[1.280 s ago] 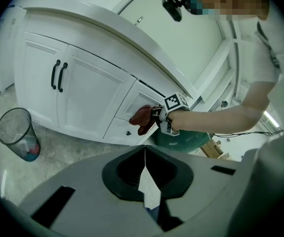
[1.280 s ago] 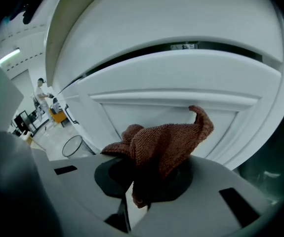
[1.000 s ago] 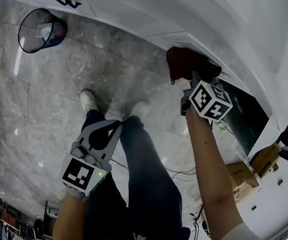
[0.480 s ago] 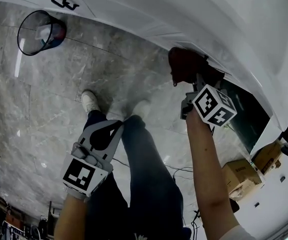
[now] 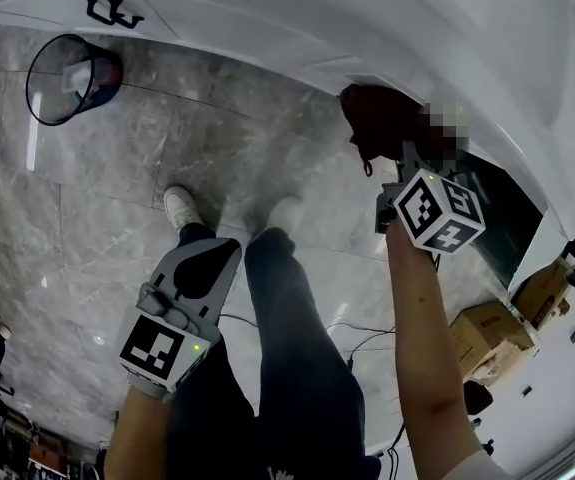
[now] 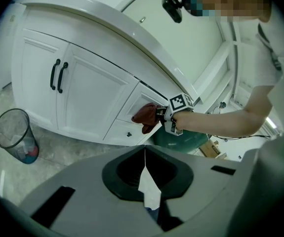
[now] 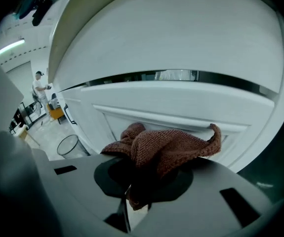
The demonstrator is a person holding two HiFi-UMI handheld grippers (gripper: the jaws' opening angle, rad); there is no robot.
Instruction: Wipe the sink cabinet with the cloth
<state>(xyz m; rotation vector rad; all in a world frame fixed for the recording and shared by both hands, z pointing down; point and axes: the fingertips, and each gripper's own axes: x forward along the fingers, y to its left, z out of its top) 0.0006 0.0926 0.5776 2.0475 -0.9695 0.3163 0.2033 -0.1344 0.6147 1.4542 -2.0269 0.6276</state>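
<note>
A: Status?
B: My right gripper (image 7: 132,194) is clamped on the cloth (image 7: 166,144), pressed to the cabinet (image 6: 95,107) drawer front (image 7: 181,102), mid-frame. My left gripper (image 6: 144,174) is closed, empty and idle.
A: Remaining?
B: Mid-wipe, I'd say. Can't tell whether the doors (image 6: 38,78) at left are done.

No readable text, brand or number is showing in any view.
The only signs showing are black-and-white square code markers, patterns rather than letters. One is facing up on the left cube (image 5: 157,350) of the left gripper (image 5: 210,258). Two are facing the head view on adjoining faces of the right cube (image 5: 439,211) of the right gripper (image 5: 395,163). One marker face of that right cube is also showing in the left gripper view.
</note>
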